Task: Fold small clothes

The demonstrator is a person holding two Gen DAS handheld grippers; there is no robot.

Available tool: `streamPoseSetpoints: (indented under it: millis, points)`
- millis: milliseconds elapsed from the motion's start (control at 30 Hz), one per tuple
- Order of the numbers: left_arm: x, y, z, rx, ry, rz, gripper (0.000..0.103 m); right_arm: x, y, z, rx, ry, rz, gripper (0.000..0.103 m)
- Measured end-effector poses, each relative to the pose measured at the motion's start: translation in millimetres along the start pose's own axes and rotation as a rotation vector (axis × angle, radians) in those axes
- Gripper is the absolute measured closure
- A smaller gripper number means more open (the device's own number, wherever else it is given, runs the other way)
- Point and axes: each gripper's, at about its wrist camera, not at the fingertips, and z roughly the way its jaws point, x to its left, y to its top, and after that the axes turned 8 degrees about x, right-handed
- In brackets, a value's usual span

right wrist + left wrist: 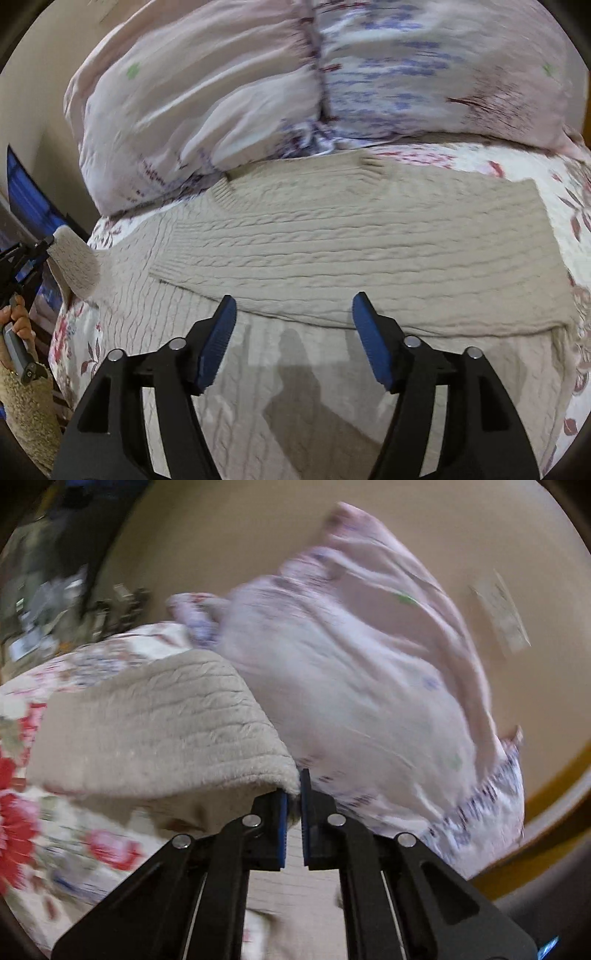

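A beige cable-knit sweater lies spread across the bed, one part of it already folded over so that a broad band runs crosswise on top of the rest. Its left end, a cuff or sleeve, is lifted clear of the bed and curls up into the left gripper, whose blue-padded fingers are pinched together on the edge of the knit. The right gripper hangs over the near part of the sweater with its fingers spread well apart, nothing between them, their tips just short of the folded band's near edge and their shadow falling on the knit below. Under the sweater is a white quilt with red flowers, visible along the right and left borders. At the far side, touching the sweater's far edge, sits a big pale pink pillow with a blue and maroon print. Beyond it rises a tan wall. At the left edge, a hand in a fuzzy sleeve grips the left tool's handle.
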Motion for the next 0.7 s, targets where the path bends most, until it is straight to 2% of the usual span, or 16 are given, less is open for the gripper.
streamPoseSetpoints:
  millis: [100, 267, 300, 400, 533, 633, 700]
  points:
    - [-37.9, -11.7, 17.2, 0.033, -0.055, 0.079, 0.098, -14.9, -5.4, -8.5, -0.015, 0.005, 0.037, 0.032]
    - [-100.9, -49.3, 60.2, 0.149, -0.165, 0.209, 0.098, -34.3, -16.3, -18.1, -0.021, 0.015, 0.092, 0.031]
    - [-110.2, -61.8, 70.4, 0.174, -0.177, 0.233, 0.098, -36.9, -18.3, -19.9, -0.024, 0.016, 0.097, 0.032]
    - [-137.2, -112.1, 112.9, 0.313, -0.193, 0.317, 0.098, -43.2, -22.1, -26.3, -0.040, -0.001, 0.108, 0.032]
    - [-146.3, -162.8, 150.3, 0.468, -0.161, 0.380, 0.097, -47.4, -23.5, -31.7, -0.057, -0.034, 0.101, 0.031]
    - [-135.5, -171.7, 155.4, 0.523, -0.165, 0.357, 0.087, -38.9, -20.6, -35.7, -0.075, -0.060, 0.047, 0.031]
    - [-126.3, -166.5, 145.1, 0.534, -0.201, 0.316, 0.074, -28.4, -16.9, -38.6, -0.093, -0.059, -0.011, 0.032]
